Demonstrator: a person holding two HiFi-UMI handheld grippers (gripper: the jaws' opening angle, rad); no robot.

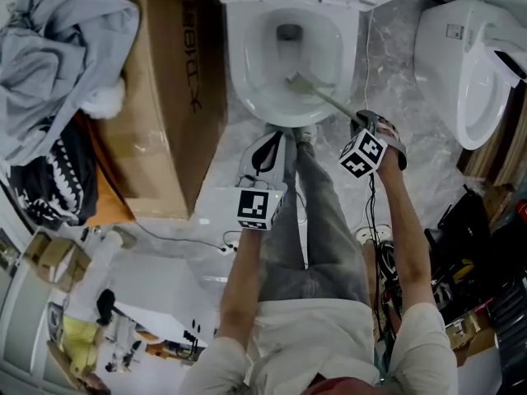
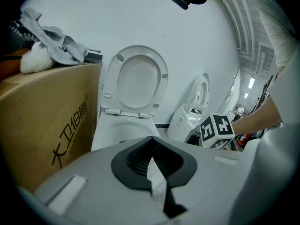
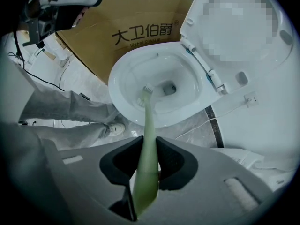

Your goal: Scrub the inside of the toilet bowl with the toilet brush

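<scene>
Toilet scrub under way: the left gripper (image 2: pixel 152 142), at the bowl's 6 o'clock in the head view, has its jaws pressed together on nothing. The right gripper (image 3: pixel 149 146), at 4 o'clock, clamps the pale green handle of the toilet brush (image 3: pixel 147 121). The brush's head lies inside the toilet bowl (image 3: pixel 116 90), just beside the drain. A cardboard box (image 1: pixel 177 97) stands at 9 o'clock, and the raised lid (image 2: pixel 140 78) at 12.
</scene>
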